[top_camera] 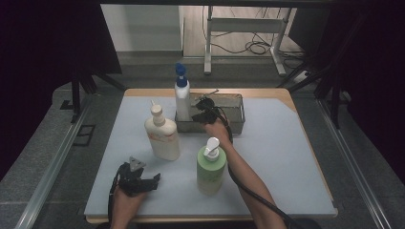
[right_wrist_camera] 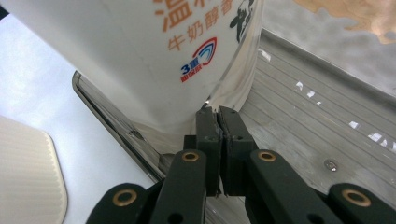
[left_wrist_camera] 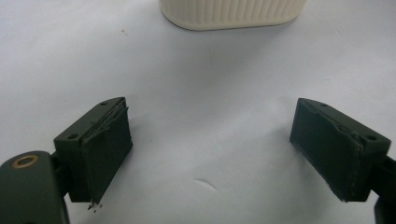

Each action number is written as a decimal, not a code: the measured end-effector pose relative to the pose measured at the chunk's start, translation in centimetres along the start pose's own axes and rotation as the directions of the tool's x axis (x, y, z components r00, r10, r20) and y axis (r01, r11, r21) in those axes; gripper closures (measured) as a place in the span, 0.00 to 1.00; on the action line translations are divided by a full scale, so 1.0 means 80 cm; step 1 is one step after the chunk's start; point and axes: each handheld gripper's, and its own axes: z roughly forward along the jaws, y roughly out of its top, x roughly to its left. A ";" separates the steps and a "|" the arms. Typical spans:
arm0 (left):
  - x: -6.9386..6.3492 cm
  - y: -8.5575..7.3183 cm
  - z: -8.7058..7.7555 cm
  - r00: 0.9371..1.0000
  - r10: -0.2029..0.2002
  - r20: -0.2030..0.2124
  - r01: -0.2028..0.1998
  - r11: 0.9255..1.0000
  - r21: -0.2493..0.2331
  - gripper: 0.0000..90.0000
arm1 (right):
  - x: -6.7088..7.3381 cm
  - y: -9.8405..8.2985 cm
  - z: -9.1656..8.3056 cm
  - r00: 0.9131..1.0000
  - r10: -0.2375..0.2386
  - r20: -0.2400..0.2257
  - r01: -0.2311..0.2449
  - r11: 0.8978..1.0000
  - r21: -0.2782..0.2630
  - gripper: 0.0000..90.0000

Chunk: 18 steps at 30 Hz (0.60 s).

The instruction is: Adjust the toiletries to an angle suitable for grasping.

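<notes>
A metal tray stands at the back of the white mat, and a white bottle with a blue pump stands upright in its left end. My right gripper is over the tray beside that bottle. In the right gripper view its jaws are shut with nothing between them, tips close to the base of the white bottle above the tray floor. My left gripper rests low at the front left, open and empty, pointing at the cream bottle.
The cream pump bottle stands left of centre. A green bottle with a white pump stands in front of the right forearm. The white mat has free room on its right side. A metal stand is on the floor beyond the table.
</notes>
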 end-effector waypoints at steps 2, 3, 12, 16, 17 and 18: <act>0.000 0.000 0.000 1.000 0.000 0.000 0.000 1.000 0.000 0.13 | 0.000 0.000 0.000 1.000 -0.004 0.001 0.004 1.000 -0.001 0.96; 0.000 0.000 0.000 1.000 0.000 0.000 0.000 1.000 0.000 0.13 | 0.001 0.000 0.000 1.000 -0.005 0.000 0.005 1.000 -0.001 0.96; 0.000 0.000 0.000 1.000 0.000 0.000 0.000 1.000 0.000 0.13 | -0.001 -0.003 -0.002 1.000 -0.001 -0.003 0.001 1.000 -0.012 0.92; 0.000 0.000 0.000 1.000 0.000 0.000 0.000 1.000 0.000 0.13 | 0.002 -0.003 -0.004 1.000 -0.019 0.012 0.019 1.000 -0.008 0.91; 0.000 0.000 0.000 1.000 0.000 0.000 0.000 1.000 0.000 0.13 | 0.002 -0.003 -0.004 1.000 -0.025 0.017 0.026 1.000 -0.007 0.91; 0.000 0.000 0.000 1.000 0.000 0.000 0.000 1.000 0.000 0.13 | 0.002 -0.004 -0.005 0.999 -0.025 0.021 0.025 1.000 -0.007 0.90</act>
